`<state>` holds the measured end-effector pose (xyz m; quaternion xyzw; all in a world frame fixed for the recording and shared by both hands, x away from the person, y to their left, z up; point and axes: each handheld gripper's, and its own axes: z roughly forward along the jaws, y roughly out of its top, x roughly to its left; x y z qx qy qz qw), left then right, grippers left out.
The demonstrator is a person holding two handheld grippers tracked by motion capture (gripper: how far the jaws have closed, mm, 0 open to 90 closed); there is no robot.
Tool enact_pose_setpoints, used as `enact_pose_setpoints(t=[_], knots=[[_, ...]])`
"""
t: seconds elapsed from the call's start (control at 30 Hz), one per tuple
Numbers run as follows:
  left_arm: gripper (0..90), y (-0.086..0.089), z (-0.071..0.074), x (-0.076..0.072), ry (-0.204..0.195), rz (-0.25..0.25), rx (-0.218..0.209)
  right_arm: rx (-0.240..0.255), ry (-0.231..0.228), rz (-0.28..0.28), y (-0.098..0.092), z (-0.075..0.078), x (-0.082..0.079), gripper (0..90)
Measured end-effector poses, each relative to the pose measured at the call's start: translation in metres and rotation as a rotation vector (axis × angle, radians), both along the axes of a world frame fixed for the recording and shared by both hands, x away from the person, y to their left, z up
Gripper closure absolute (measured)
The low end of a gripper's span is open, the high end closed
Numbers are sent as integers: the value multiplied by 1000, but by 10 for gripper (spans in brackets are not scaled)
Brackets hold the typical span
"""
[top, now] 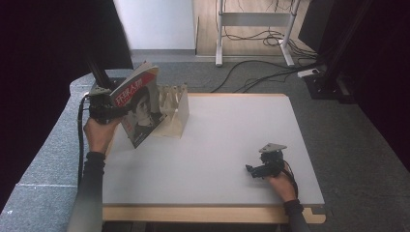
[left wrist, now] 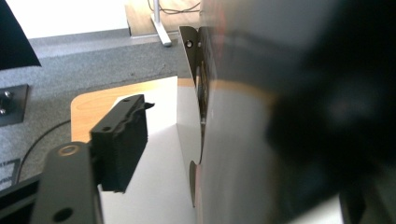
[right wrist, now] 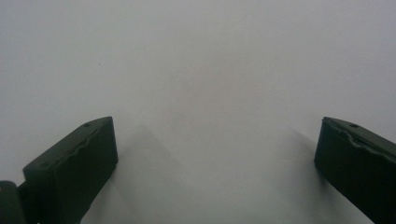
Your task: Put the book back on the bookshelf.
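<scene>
magazine (top: 140, 104) upright, tilted left, against rack (top: 175, 113) | left gripper (top: 104, 112) jaws open | right gripper (top: 261, 169) jaws wide

Dim, dark-edged room with an evenly lit table (top: 232, 145); close objects blur in both gripper views.

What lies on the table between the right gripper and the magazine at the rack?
Nothing: in the high view the white table is bare between the right gripper and the magazine leaning at the wooden rack.
</scene>
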<state>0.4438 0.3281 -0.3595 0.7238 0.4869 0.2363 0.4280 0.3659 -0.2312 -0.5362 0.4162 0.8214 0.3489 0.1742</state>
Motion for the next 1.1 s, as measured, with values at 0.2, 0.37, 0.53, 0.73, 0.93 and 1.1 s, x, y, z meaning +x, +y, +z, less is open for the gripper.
enact_pose_setpoints(t=[0.2,0.37,0.53,0.73,0.93,1.1], knots=[[140,5,3,-10,-5,-7,-18,0,2,-1,0,0,0,0],[70,8,2,-21,3,-37,-15,-2,1,1,0,0,0,0],[4,6,2,-30,16,-56,8,-2,1,2,0,0,0,0],[0,7,4,-45,4,-83,-10,-3,1,3,0,0,0,0],[0,6,6,-61,-4,-108,-16,-3,0,3,0,0,0,0],[0,0,4,-73,-2,-140,2,-2,1,2,0,0,0,0]])
